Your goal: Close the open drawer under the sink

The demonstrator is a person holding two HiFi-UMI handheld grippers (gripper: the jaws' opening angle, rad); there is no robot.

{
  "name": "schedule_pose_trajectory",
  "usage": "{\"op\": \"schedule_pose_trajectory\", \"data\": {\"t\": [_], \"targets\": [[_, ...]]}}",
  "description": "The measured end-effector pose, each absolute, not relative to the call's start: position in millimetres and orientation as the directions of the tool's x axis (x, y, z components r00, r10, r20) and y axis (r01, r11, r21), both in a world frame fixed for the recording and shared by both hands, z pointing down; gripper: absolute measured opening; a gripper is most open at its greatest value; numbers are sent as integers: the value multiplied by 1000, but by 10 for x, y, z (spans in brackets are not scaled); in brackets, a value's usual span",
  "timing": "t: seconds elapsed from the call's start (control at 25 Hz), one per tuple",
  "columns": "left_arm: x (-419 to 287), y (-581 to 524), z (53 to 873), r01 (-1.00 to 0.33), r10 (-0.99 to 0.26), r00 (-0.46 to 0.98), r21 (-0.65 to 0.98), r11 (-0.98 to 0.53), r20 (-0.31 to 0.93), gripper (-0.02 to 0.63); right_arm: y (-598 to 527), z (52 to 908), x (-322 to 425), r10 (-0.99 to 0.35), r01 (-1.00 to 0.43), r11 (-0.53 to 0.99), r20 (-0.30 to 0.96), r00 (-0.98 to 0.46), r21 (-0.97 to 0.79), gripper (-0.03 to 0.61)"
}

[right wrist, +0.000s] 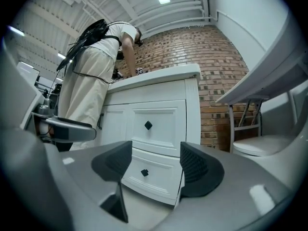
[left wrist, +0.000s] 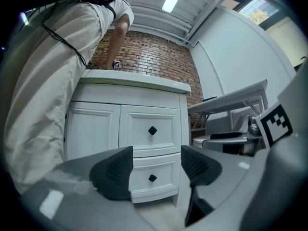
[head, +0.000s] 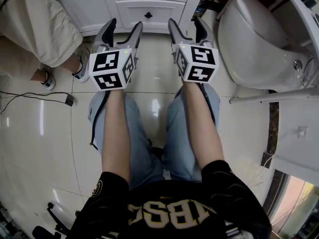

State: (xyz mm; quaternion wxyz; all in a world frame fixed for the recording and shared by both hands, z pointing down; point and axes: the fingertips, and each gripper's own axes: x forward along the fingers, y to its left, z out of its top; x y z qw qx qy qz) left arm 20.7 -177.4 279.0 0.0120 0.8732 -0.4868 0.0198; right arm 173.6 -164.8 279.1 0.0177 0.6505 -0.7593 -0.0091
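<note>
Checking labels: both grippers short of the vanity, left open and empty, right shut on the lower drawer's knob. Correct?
No. The right gripper is not shut on the lower drawer's knob: the right gripper view shows its jaws wide apart and empty, with the knob beyond them. The rest holds: both are short of the vanity, and the left gripper is open and empty.

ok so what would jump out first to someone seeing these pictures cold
The marker cubes on the left claw and right claw, held side by side, both open and empty, aimed at the white cabinet. Its lower drawer seems to jut out slightly. A person in light trousers stands at its left, and a white toilet sits on the right.
</note>
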Motion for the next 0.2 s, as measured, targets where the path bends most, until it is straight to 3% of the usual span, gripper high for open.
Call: {"op": "schedule_pose_trajectory", "data": {"t": [0.2], "targets": [[285,-1795,2816,-844,-843,535,9,-536,49,313,-1660,2814,1618,-984,-983,180,23,-179,45,307]]}}
